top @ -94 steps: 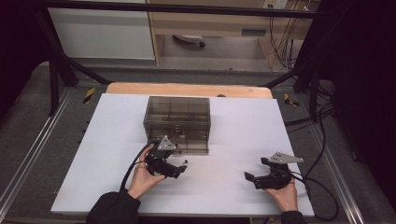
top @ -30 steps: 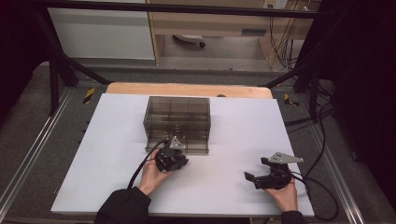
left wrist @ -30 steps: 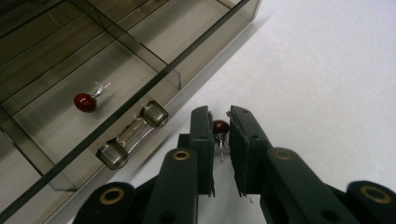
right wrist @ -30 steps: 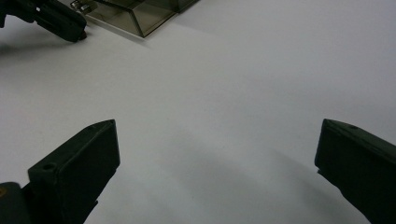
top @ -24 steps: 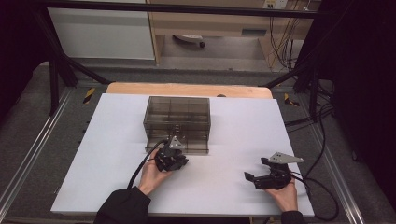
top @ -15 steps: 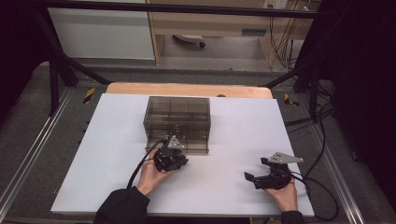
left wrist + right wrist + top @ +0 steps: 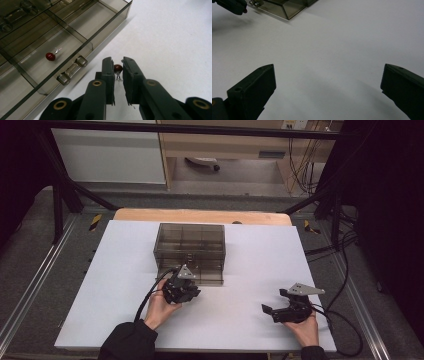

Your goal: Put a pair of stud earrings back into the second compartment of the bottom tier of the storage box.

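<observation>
While the left gripper [image 7: 117, 65] pinches a red bulb [image 7: 118, 67] — leads half hidden — the right gripper [image 7: 328, 82] gapes empty.

**White tabletop, wood edge at back**

Flat white rectangular table surface [image 7: 125, 270] with a light wooden strip [image 7: 200, 216] along its far edge. A smoky translucent plastic drawer cabinet [image 7: 190, 251] stands on it, centre-left, its bottom drawer [image 7: 62, 50] pulled out over the white surface.
</observation>
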Action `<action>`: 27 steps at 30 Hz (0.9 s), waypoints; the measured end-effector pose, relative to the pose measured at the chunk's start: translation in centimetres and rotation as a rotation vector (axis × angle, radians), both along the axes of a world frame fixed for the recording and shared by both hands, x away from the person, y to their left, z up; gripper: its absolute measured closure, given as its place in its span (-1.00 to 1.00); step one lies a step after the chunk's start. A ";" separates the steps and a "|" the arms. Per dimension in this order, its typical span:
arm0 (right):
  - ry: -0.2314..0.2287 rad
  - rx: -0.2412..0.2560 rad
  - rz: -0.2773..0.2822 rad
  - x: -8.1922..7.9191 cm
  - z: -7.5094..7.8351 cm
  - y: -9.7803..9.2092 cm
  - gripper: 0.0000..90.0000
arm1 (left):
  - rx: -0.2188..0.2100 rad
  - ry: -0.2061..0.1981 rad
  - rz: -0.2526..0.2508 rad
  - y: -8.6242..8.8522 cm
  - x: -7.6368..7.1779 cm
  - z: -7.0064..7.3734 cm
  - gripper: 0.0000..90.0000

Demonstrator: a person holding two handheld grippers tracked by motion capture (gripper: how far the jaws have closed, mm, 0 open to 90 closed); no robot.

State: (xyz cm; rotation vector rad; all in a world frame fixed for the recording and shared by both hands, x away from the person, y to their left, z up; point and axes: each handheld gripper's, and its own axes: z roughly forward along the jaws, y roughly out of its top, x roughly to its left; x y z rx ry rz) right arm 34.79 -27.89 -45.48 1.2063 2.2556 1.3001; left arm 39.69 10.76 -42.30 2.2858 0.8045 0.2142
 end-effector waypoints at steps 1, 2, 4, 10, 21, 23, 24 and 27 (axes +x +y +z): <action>0.003 -0.001 0.001 0.0 0.0 0.0 -0.98 | 0.001 0.003 0.000 0.1 0.0 0.1 0.77; 0.007 0.000 0.001 0.0 0.0 0.0 -0.98 | 0.003 0.004 0.001 0.1 0.0 0.1 0.77; 0.005 -0.001 0.002 0.0 0.0 0.0 -0.98 | 0.003 0.007 0.002 0.2 0.0 0.2 0.77; 0.004 -0.001 0.002 0.0 0.0 0.0 -0.98 | 0.009 0.005 -0.006 0.3 -0.2 0.7 0.77; 0.005 0.003 -0.001 0.0 0.0 0.0 -0.98 | 0.007 -0.007 -0.009 0.5 -0.1 1.9 0.77; 0.007 0.003 -0.001 0.0 0.0 0.0 -0.98 | 0.012 -0.008 -0.009 0.6 -0.1 2.1 0.77; 0.007 0.003 -0.001 0.0 0.0 0.0 -0.98 | 0.009 -0.009 -0.009 0.7 -0.1 2.2 0.77; 0.007 0.004 -0.001 0.0 0.0 0.0 -0.98 | 0.008 -0.011 -0.007 0.8 0.0 2.5 0.77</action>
